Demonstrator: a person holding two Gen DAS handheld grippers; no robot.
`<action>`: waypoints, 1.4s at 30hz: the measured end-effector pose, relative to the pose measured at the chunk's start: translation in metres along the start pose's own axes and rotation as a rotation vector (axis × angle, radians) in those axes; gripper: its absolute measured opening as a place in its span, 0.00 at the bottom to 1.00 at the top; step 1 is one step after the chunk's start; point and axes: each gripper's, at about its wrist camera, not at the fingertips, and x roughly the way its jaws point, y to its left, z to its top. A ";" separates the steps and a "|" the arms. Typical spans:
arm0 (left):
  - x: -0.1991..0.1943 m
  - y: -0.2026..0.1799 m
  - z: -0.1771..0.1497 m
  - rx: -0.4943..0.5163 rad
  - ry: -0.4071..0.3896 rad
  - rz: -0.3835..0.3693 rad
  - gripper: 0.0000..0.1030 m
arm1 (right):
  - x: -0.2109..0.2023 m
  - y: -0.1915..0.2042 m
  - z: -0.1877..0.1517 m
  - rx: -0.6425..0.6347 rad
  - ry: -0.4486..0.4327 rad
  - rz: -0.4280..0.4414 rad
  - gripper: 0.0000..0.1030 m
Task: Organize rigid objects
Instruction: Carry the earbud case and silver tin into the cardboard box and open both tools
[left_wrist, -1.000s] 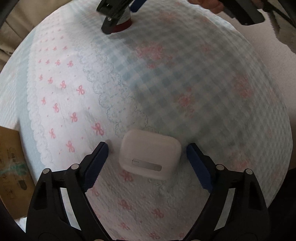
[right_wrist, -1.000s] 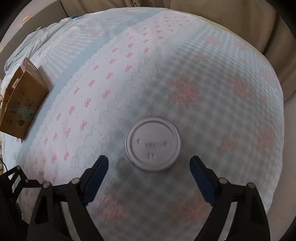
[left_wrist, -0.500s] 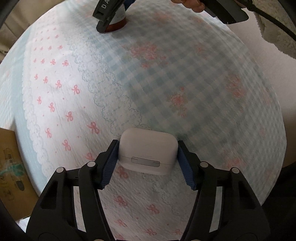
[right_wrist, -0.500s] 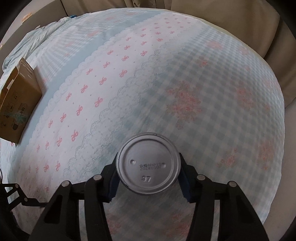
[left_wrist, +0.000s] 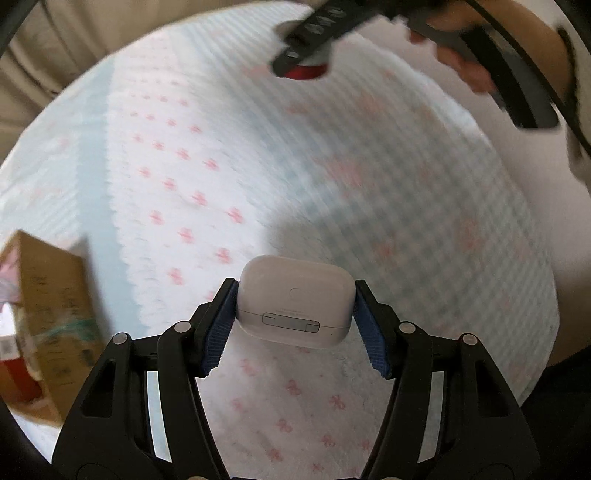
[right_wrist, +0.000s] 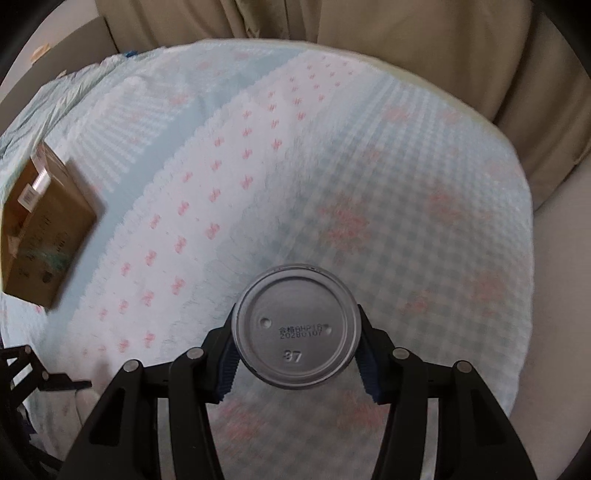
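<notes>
Sideways between the blue pads of the left gripper (left_wrist: 295, 312) sits a white earbud case (left_wrist: 293, 301), its long axis running left to right across the gap. The hinge strip faces the camera along the case's near lower edge, and the rounded shorter end points away toward the far side of the bed (left_wrist: 424, 192). The left fingers (left_wrist: 218, 332) are drawn in to the width of the case and press on its two short ends, so the case is gripped, with the patterned bedcover visible behind and below it.

Over in the right wrist view, a metal can (right_wrist: 297, 325) is held with its circular end face toward the camera, so its long axis points away along the fingers. Printed code and the number 37 read upright on that face. The right gripper (right_wrist: 297, 354) has its fingers (right_wrist: 365, 365) closed onto the can's round sides, left and right.

A cardboard box (right_wrist: 44, 229) lies on the bed at the far left, well apart from the can. In the left wrist view the same can shows as a red body at the far edge, clamped by the other gripper; that part is blurred.
</notes>
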 end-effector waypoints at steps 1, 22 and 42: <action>-0.014 0.006 0.003 -0.021 -0.019 0.005 0.57 | -0.011 0.002 0.001 0.008 -0.009 -0.005 0.49; -0.256 0.183 -0.026 -0.351 -0.225 0.091 0.57 | -0.231 0.164 0.081 0.076 -0.169 0.074 0.49; -0.218 0.390 -0.111 -0.247 -0.054 -0.038 0.57 | -0.127 0.338 0.112 0.501 -0.016 0.082 0.49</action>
